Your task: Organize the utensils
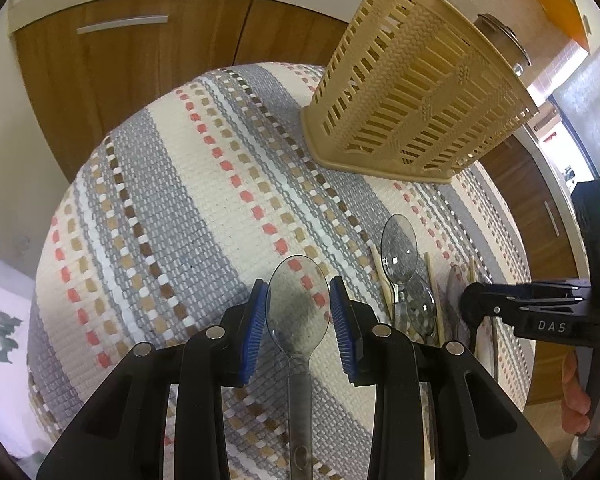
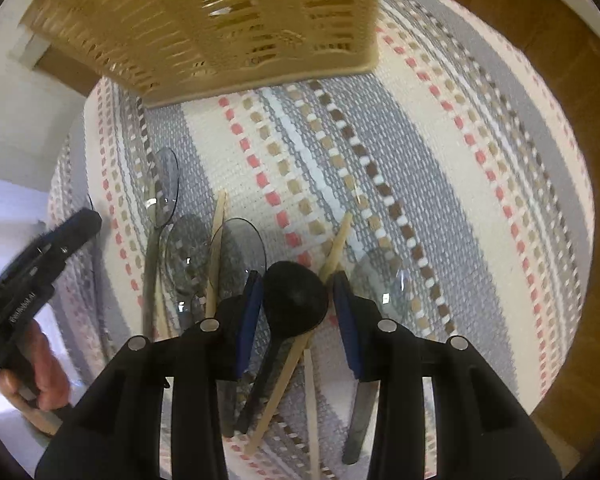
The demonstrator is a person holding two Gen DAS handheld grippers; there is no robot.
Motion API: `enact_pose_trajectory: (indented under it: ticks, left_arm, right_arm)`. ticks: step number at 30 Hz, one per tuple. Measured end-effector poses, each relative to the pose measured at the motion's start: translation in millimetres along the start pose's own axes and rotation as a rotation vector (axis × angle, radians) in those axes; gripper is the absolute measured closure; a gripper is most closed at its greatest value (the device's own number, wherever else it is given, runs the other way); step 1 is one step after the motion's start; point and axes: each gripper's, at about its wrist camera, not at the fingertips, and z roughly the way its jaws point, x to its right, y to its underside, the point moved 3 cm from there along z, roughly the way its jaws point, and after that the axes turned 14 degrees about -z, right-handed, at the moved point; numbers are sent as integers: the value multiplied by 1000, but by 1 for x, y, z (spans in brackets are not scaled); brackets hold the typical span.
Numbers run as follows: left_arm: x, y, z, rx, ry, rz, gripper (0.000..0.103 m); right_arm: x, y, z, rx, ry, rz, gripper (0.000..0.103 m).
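Risks logged. Found left gripper (image 1: 298, 320) clamped on clear spoon (image 1: 298, 300) by bowl rims, apparently just above mat (image 1: 180, 200), with basket (image 1: 412, 92) upright beyond. Judged that grip poor: slick curved rims, handle trailing back under gripper. Could pivot or squirt out on tilt toward basket.

Found right gripper (image 2: 296, 300) pointed down over pile, fingers nearly together around bowl of black spoon (image 2: 294, 296): one pad touching, sliver of gap at other, not yet clamped. Saw that spoon lying across chopstick (image 2: 332, 252), with clear spoons (image 2: 236, 252) just beside. Expected squeeze on rounded bowl to skid it sideways, or lift to drag chopstick and scatter pile. Noted grippers near each other. Collision possible if both made for basket together.
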Motion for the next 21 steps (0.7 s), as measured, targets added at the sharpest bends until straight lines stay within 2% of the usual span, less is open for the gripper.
enact_pose_trajectory:
  ticks: [1,2,6,10,18,21]
  left_arm:
    - [0,0,0,2,-1,2,72]
    - [1,0,-1,3,-2,4,72]
    - [7,-3,-5,25,3,16,72]
    - [18,-7,-18,70,47,25,73]
    - [57,-13,-75,244,126,79,73]
    - [73,-15,-97,323,133,113,73]
  right_arm:
    - [-2,-1,0,4,18,-21,93]
    - [-4,-2,-1,16,27,-41,97]
    - [-8,0,-8,60,73,-95,99]
    - [-5,4,-26,135,82,-114,99]
    - [7,21,-86,415,131,-121,99]
    - [5,28,-108,533,191,-134,99]
